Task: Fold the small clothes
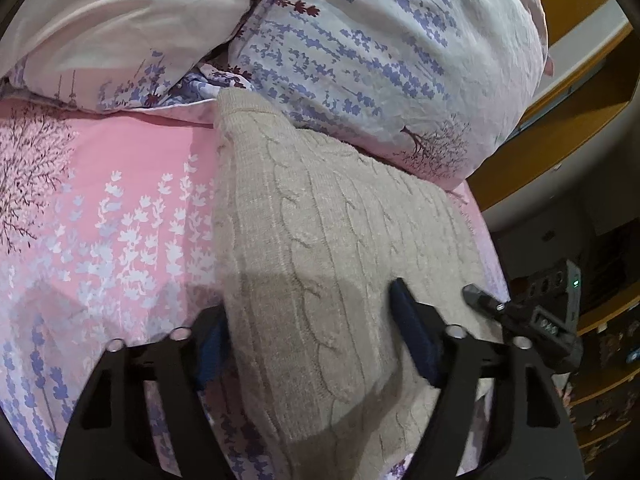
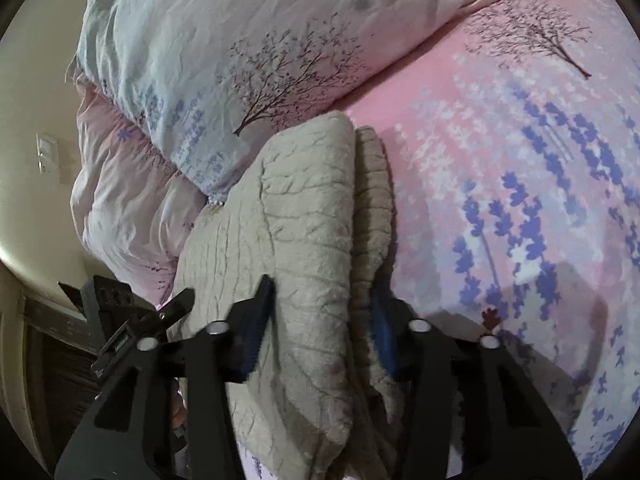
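Right up close, my right tool is pinching a thick bunched fold of the beige cable-knit sweater; both blue pads look pressed into the wool, so I'd call it clamped. My left tool has the sweater's near edge between its fingers too, but the jaws stand wider. The right pad sits on top of the knit and the left one is tucked at the edge, so I honestly can't tell if it's really gripping yet.

For this step I'd want both tools to have the same layers before lifting, otherwise the fold will come out crooked. I'd also grab deep enough that the chunky knit won't slip out, then carry the edge over evenly and low.

The sweater lies lengthwise on the pink floral bed sheet, its far end touching the pale floral duvet heaped behind it. That heap could snag the far end.
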`<control>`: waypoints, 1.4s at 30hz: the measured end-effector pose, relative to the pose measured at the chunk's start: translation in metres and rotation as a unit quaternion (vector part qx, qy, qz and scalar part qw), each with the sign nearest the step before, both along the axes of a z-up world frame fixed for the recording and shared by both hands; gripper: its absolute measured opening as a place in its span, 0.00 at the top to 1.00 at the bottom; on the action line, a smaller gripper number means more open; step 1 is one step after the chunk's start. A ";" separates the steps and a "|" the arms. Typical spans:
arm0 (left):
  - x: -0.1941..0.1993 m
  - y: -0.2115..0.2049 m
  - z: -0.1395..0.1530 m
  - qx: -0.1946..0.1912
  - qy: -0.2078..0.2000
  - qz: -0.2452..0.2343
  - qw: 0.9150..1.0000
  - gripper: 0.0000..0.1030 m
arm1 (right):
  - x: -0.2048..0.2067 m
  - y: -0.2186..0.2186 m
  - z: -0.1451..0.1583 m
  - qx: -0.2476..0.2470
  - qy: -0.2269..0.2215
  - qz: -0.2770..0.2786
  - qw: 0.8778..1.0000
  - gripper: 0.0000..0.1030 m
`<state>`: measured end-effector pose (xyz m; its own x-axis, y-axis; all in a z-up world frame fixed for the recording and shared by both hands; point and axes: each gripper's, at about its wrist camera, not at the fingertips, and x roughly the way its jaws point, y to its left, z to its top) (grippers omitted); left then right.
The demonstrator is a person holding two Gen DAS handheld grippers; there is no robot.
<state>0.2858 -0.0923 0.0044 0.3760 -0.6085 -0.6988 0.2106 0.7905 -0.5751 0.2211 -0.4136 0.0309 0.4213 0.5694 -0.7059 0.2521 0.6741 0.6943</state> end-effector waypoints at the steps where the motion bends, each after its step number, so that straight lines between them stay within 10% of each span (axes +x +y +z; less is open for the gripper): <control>1: -0.001 0.004 0.000 -0.010 -0.001 0.003 1.000 0.44 | 0.000 0.000 0.000 0.006 -0.002 0.001 1.000 0.66; 8: -0.012 0.032 0.016 -0.055 -0.010 -0.013 0.998 0.62 | 0.001 0.015 0.029 0.020 -0.042 0.010 0.999 0.73; 17: -0.052 0.127 0.049 -0.008 -0.058 0.022 0.998 0.61 | 0.021 0.126 0.054 -0.026 -0.090 0.127 0.987 0.73; 24: -0.041 0.173 0.004 -0.009 0.006 0.073 0.997 0.38 | 0.026 0.162 0.023 -0.093 -0.038 0.141 0.985 0.60; 29: -0.061 0.181 0.035 0.051 -0.060 0.102 0.992 0.36 | 0.018 0.146 0.047 -0.136 -0.062 0.104 0.983 0.50; 35: -0.104 0.156 0.078 0.107 -0.170 0.081 0.976 0.36 | -0.013 0.172 0.099 -0.192 -0.186 0.145 0.953 0.53; 42: -0.113 0.103 0.056 0.154 -0.166 0.014 0.974 0.35 | -0.033 0.218 0.073 -0.272 -0.163 0.229 0.920 0.56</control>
